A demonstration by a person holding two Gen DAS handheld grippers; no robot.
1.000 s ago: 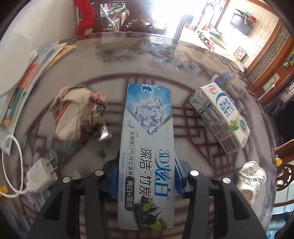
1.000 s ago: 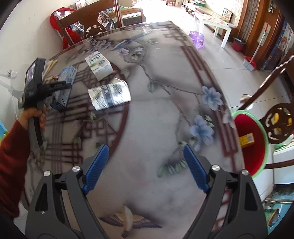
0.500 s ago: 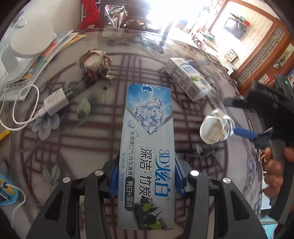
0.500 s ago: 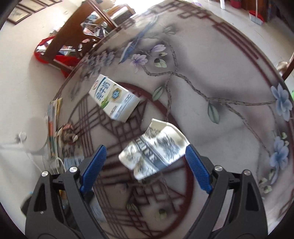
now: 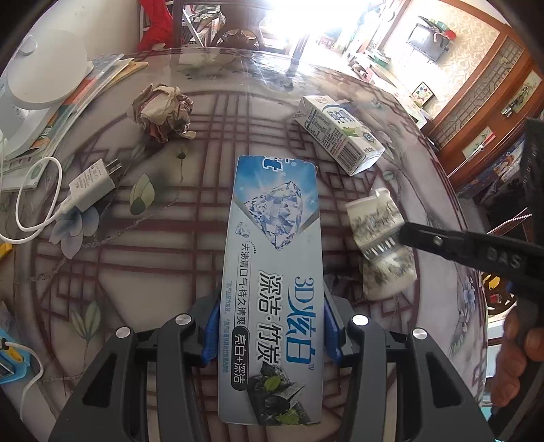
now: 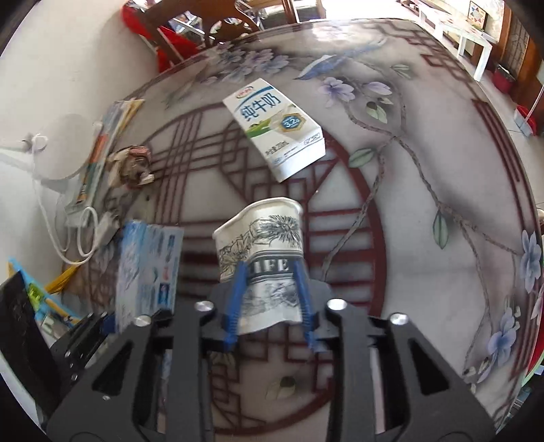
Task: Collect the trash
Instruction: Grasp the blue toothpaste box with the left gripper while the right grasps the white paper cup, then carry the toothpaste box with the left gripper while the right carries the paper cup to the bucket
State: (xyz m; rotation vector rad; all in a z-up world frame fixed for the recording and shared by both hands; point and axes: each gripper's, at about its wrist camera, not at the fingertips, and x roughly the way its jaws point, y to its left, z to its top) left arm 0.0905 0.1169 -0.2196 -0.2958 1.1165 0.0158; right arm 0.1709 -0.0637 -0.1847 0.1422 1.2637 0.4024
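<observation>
My left gripper (image 5: 268,326) is shut on a long blue toothpaste box (image 5: 272,272) and holds it above the round glass table (image 5: 170,272). My right gripper (image 6: 268,299) is shut on a crushed paper cup (image 6: 261,244) with a black floral print. The cup also shows in the left wrist view (image 5: 380,238), pinched by the right gripper's fingers (image 5: 442,243). The toothpaste box shows at the left of the right wrist view (image 6: 146,268). A milk carton (image 6: 275,125) and a crumpled paper ball (image 5: 163,112) lie on the table further off.
A white charger with its cable (image 5: 91,187) lies at the table's left. Magazines and a white lamp base (image 5: 44,78) stand at the far left edge. Wooden chairs (image 6: 217,20) stand behind the table. The person's hand (image 5: 520,357) is at the right.
My right gripper has closed on the paper cup, which it only framed half a second ago. My left gripper has drawn back a little with the toothpaste box still held.
</observation>
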